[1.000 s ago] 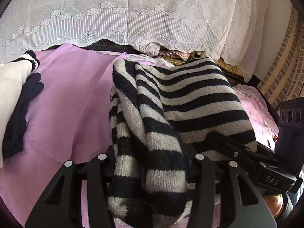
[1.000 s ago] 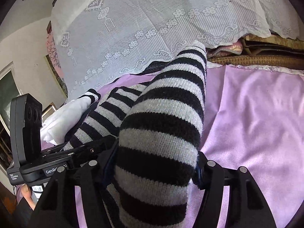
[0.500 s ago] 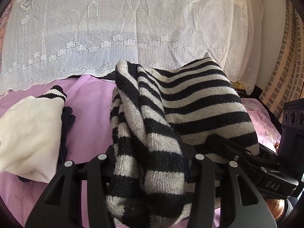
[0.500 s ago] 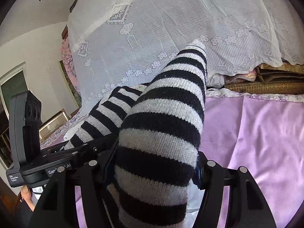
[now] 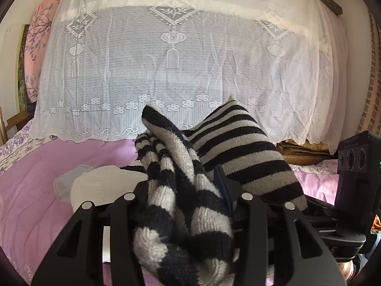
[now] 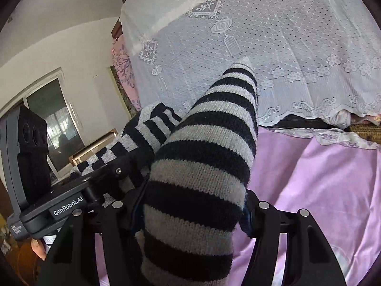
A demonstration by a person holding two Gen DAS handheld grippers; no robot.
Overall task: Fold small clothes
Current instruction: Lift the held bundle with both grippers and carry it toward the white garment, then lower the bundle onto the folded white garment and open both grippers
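Note:
A black-and-grey striped knitted sweater (image 5: 238, 143) is held up off the pink bedspread (image 5: 42, 190) between both grippers. My left gripper (image 5: 188, 197) has a bunched fold of it between its jaws, which are closing on the knit. My right gripper (image 6: 193, 205) is shut on another thick fold of the sweater (image 6: 214, 131), which stretches left toward the left gripper's body (image 6: 31, 143). The right gripper's body (image 5: 352, 178) shows at the right edge of the left wrist view. The fingertips of both grippers are buried in the fabric.
A white garment (image 5: 102, 186) lies on the bedspread just beyond the left gripper. A white lace cover (image 5: 178, 71) drapes a tall stack at the back. Bare pink bedspread (image 6: 321, 190) spreads to the right. A window (image 6: 47, 119) and wall stand far left.
Both grippers have risen with the sweater and tilted upward, so more of the lace cover fills the views. The white garment now sits lower, right behind the left gripper.

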